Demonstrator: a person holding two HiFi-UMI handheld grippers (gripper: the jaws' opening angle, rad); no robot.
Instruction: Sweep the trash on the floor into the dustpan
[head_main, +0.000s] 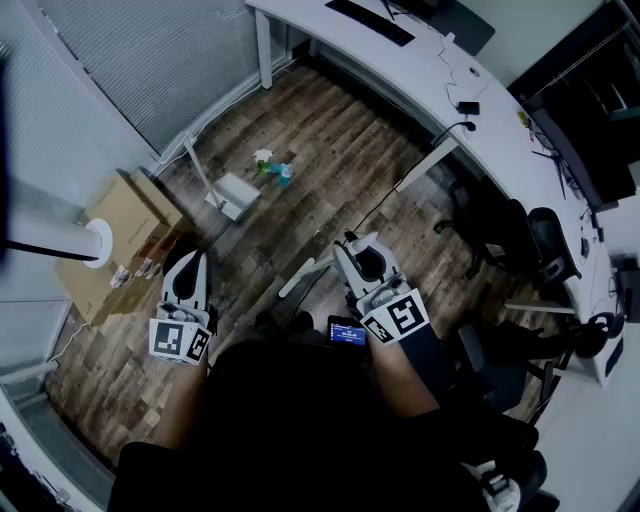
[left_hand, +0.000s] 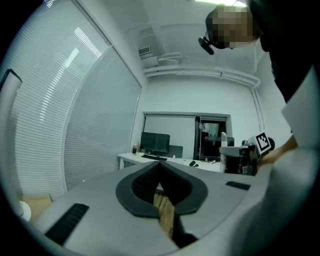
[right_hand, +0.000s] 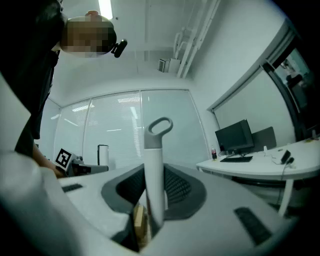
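In the head view the white dustpan (head_main: 233, 194) stands on the wood floor with its long handle upright. Just to its right lies the trash (head_main: 272, 168), a small heap of green, blue and white scraps. My right gripper (head_main: 352, 246) is shut on the broom's white handle (right_hand: 155, 150), which ends in a grey loop above the jaws. The broom's shaft (head_main: 303, 276) slants down to the left of that gripper. My left gripper (head_main: 188, 258) is shut and holds nothing; its dark pads (left_hand: 150, 187) meet. Both grippers hang level, well short of the trash.
A cardboard box (head_main: 125, 235) and a white cylinder (head_main: 96, 241) stand at the left by the blinds. A long white desk (head_main: 430, 75) curves along the far side, with black office chairs (head_main: 535, 245) to the right. A small lit screen (head_main: 347, 333) sits near my right hand.
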